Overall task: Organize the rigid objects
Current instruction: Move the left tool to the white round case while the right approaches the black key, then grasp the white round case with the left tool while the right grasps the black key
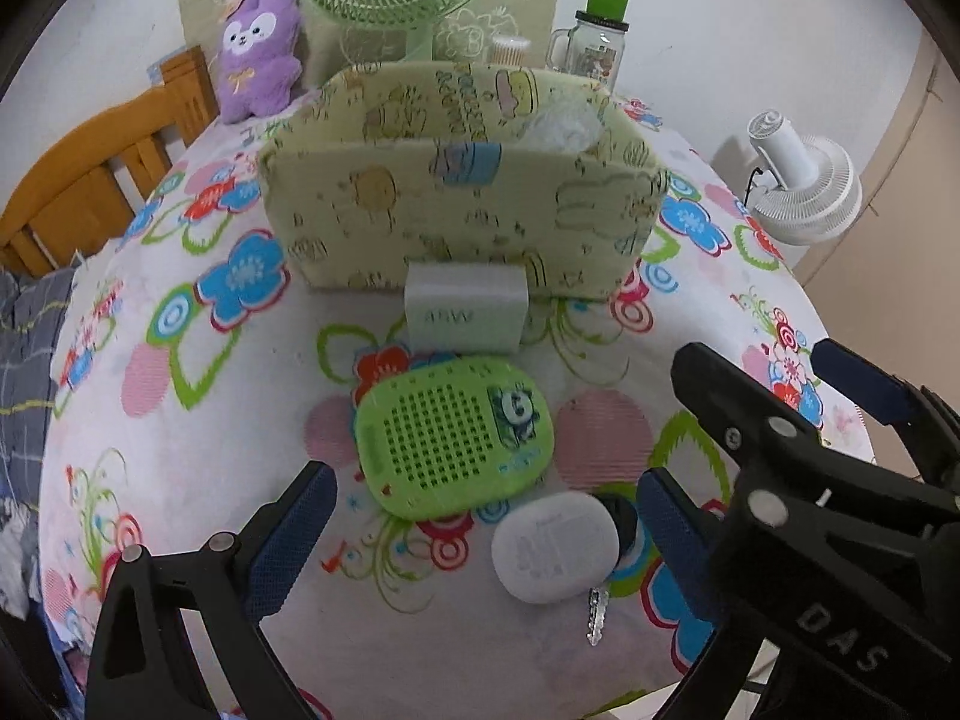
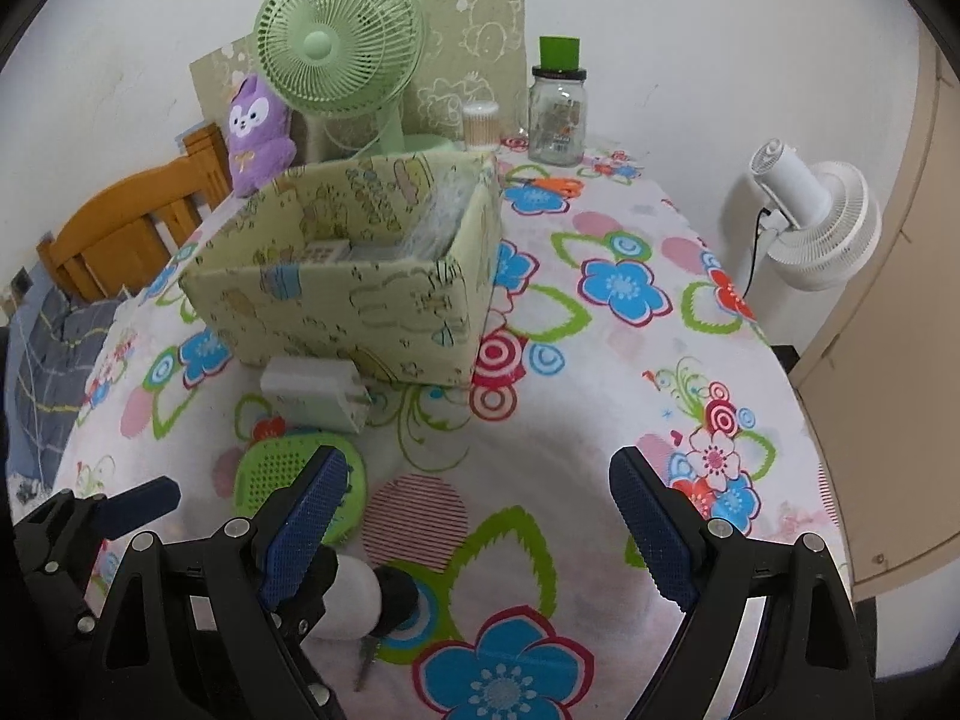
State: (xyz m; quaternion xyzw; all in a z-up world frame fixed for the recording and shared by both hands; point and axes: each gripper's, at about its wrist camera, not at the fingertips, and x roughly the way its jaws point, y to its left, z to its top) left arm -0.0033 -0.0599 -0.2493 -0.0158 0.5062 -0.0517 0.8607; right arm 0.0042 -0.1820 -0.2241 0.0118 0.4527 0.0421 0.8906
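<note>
An open yellow patterned box (image 1: 456, 204) (image 2: 360, 312) stands mid-table. Against its front wall sits a white charger block (image 1: 465, 315) (image 2: 318, 396). Nearer lie a green perforated case (image 1: 450, 438) (image 2: 270, 474) and a white oval case (image 1: 555, 546) (image 2: 354, 600). A black round piece (image 1: 621, 525) and a key (image 1: 596, 615) lie beside the oval case. My left gripper (image 1: 486, 540) hovers open above the green and oval cases, touching neither. My right gripper (image 2: 480, 516) (image 1: 753, 354) is open over bare cloth to their right. One blue finger of the left gripper (image 2: 141, 501) shows in the right wrist view.
At the back of the flowered tablecloth (image 2: 540, 408) stand a green desk fan (image 2: 336, 42), a purple plush (image 2: 258, 132), a swab pot (image 2: 480, 123) and a glass jar (image 2: 558, 114). Orange scissors (image 2: 552, 185) lie nearby. A wooden chair (image 1: 102, 168) is left, a white fan (image 2: 810, 228) right.
</note>
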